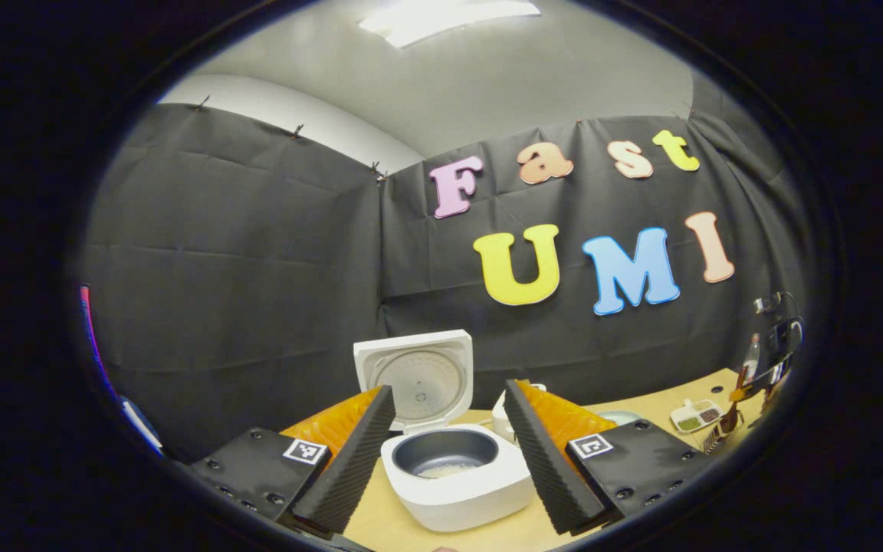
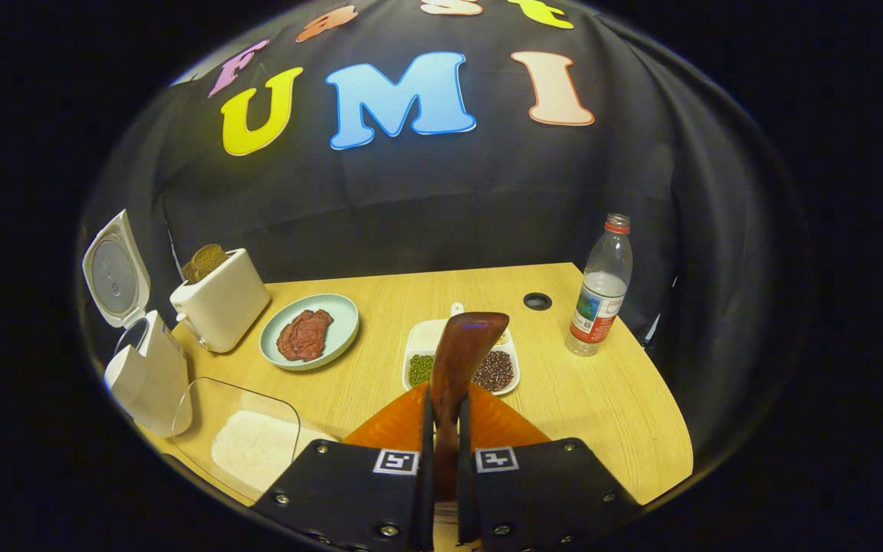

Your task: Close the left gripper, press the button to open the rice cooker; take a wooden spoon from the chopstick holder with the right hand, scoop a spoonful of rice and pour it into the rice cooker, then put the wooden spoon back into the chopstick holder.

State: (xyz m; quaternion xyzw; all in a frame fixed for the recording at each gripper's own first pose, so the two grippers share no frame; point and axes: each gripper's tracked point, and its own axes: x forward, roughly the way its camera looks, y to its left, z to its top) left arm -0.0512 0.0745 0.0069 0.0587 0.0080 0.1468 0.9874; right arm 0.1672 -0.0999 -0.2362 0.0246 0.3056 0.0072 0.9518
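Left gripper view: left gripper [image 1: 449,452] with jaws spread wide, nothing between them. Cooker [image 1: 457,475] framed in the gap, standing on the table [image 1: 380,525]. Lid [image 1: 417,377] raised upright behind the pot. Small patch of rice [image 1: 441,470] on the pot floor. Toaster [image 1: 504,414] partly hidden behind the right finger. Far right, at the table edge: divided dish [image 1: 696,415] and the other gripper [image 1: 767,368], too distorted to read in detail.

Right gripper view: right gripper [image 2: 441,437] with jaws closed on the spoon [image 2: 461,360], both fingers pressing its handle; spoon bowl pointing forward, raised over the divided dish [image 2: 461,362]. Dish holding green beans in one compartment, dark red beans in another. Left of the dish: plate [image 2: 310,332] with a reddish-brown piece on it. Farther left: toaster [image 2: 221,305] with bread in its slot, then cooker [image 2: 146,376] with lid [image 2: 112,272] open. Clear tray of rice [image 2: 254,445] near the lower left, just beside the cooker. Bottle [image 2: 601,287] upright at the right, near a round hole [image 2: 537,300] in the table [image 2: 602,414].
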